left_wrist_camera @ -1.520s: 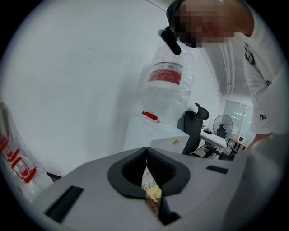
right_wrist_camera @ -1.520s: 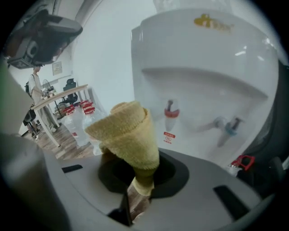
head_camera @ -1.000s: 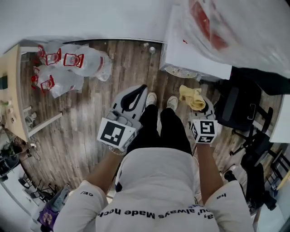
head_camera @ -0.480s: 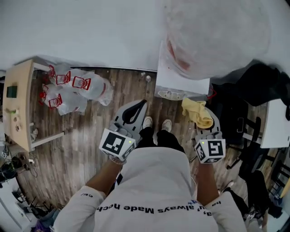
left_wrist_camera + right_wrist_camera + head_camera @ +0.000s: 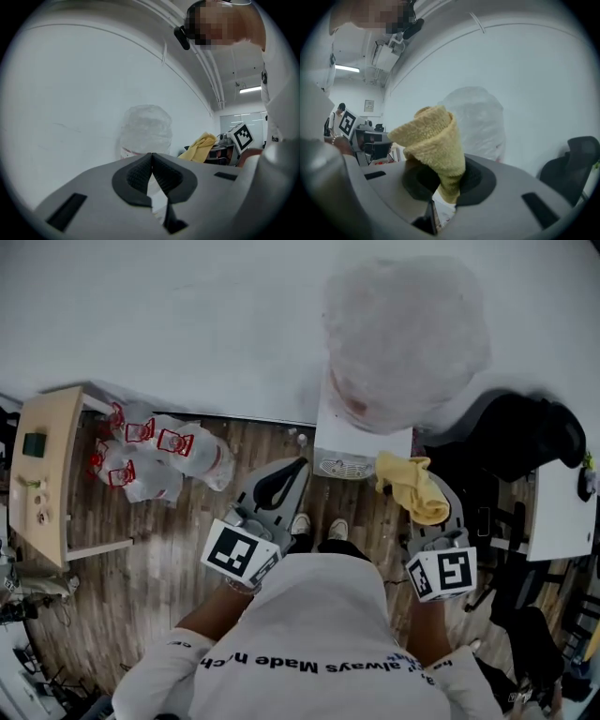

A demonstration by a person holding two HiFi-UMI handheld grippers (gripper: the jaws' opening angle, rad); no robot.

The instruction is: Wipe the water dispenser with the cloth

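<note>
The water dispenser stands against the white wall, its bottle wrapped in cloudy plastic. My right gripper is shut on a yellow cloth, just right of the dispenser's body and in front of it. In the right gripper view the cloth sticks up out of the right gripper, with the bottle behind it. My left gripper points at the dispenser's lower left. Seen from its own camera, the left gripper is shut and holds nothing, and the bottle shows beyond it.
White plastic bags with red print lie on the wood floor at the left, next to a light wooden table. A black office chair and a white desk stand right of the dispenser.
The head view has tilted up, so the bottle and wall fill more of the picture. Both grippers have moved up and toward the dispenser, and the cloth is still held.
</note>
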